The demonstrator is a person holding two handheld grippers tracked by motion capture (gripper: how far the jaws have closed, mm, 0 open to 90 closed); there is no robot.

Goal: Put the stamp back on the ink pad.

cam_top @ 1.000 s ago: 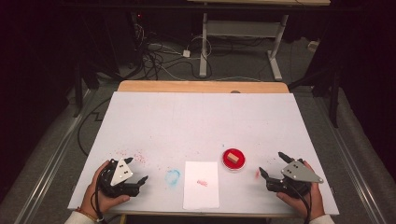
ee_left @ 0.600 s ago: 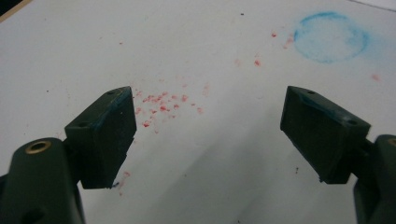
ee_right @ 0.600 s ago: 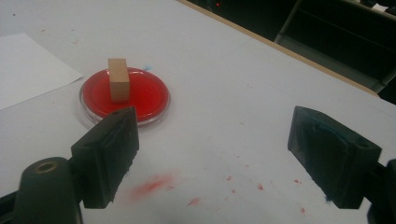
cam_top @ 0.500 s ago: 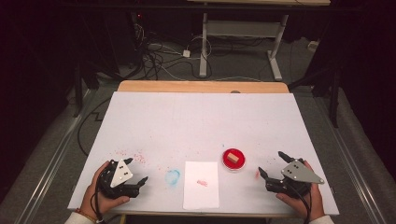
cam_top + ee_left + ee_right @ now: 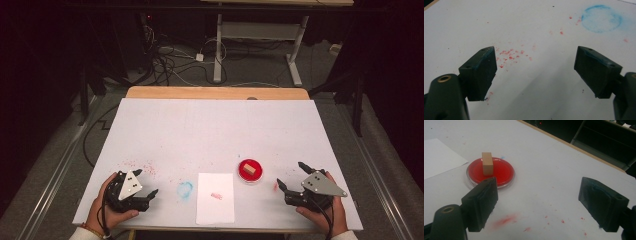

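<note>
**Both tongs spread and empty at the near edge of the desk**

My left tongs (image 5: 142, 186) rest on the white-covered desk (image 5: 215, 130) with jaws wide apart, nothing between them. In the left gripper view only the jaw ends show; the body is cut off at the bottom. Ahead of the left jaw lies a scatter of small red specks (image 5: 510, 56), and beyond the right jaw a smudged blue ring mark (image 5: 602, 18), its far edge nearly clipped by the frame.

My right tongs (image 5: 294, 177) are likewise released and hold nothing. Just ahead of their left jaw sits a shallow round dish of red paint (image 5: 491, 172), its near rim partly hidden behind that jaw. A small tan wooden block (image 5: 487, 163) stands upright in the dish, toward its far left side; whether its base is wet with paint I cannot make out. Between the jaws, close in, there is a red smear (image 5: 505, 220) with a few drops beside it.

Between my two tongs lies a white rectangular paper sheet (image 5: 216, 197) bearing a small red stamped mark (image 5: 216, 195), too blurred to read. In the right gripper view the sheet is cut off at the left.
</note>
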